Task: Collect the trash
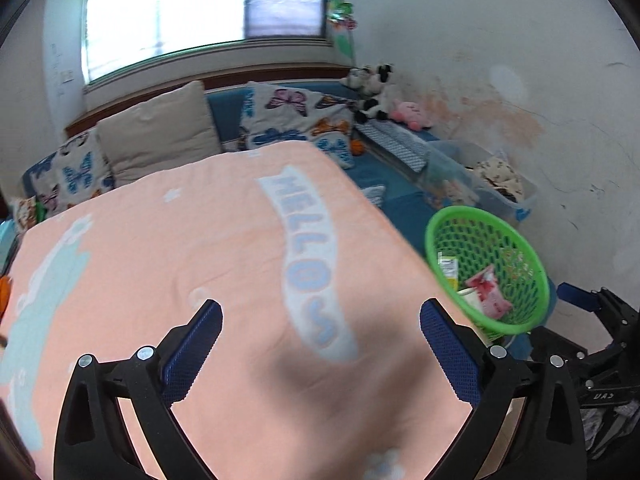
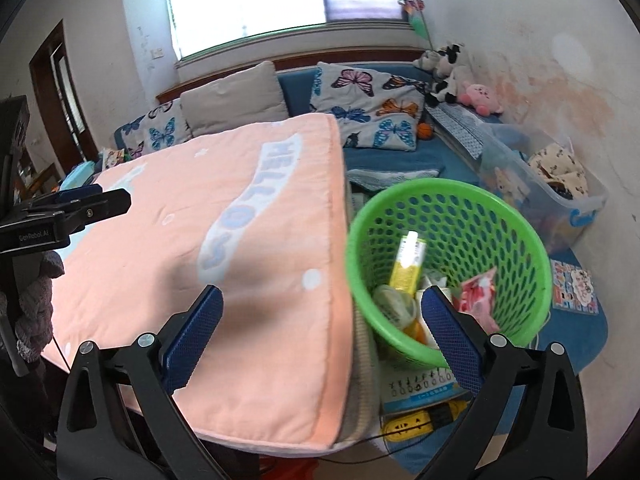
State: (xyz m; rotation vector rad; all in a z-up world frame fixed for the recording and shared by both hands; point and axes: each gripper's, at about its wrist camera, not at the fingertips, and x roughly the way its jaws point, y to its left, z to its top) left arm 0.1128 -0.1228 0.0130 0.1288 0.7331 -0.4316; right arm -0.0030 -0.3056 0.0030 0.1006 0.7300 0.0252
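Note:
A green mesh basket (image 2: 460, 216) (image 1: 486, 240) stands beside the right edge of a table covered by a pink "HELLO" blanket (image 1: 200, 240) (image 2: 224, 216). Inside it lie a yellow carton (image 2: 406, 266), a pink wrapper (image 2: 476, 296) (image 1: 490, 292), a round lid (image 2: 394, 302) and other scraps. My left gripper (image 1: 320, 316) hangs open over the blanket with nothing between its fingers. My right gripper (image 2: 322, 302) is open above the table's edge, its right finger (image 2: 452, 340) in front of the basket, holding nothing. The left gripper (image 2: 64, 212) also shows at the left in the right wrist view.
Behind the table runs a blue sofa (image 2: 300, 84) with butterfly cushions (image 2: 372, 108), a beige cushion (image 1: 160, 136) and plush toys (image 2: 478, 96). A clear storage bin (image 2: 548, 184) stands by the wall. A booklet (image 2: 420, 388) and a yellow tool (image 2: 416, 424) lie on the floor under the basket.

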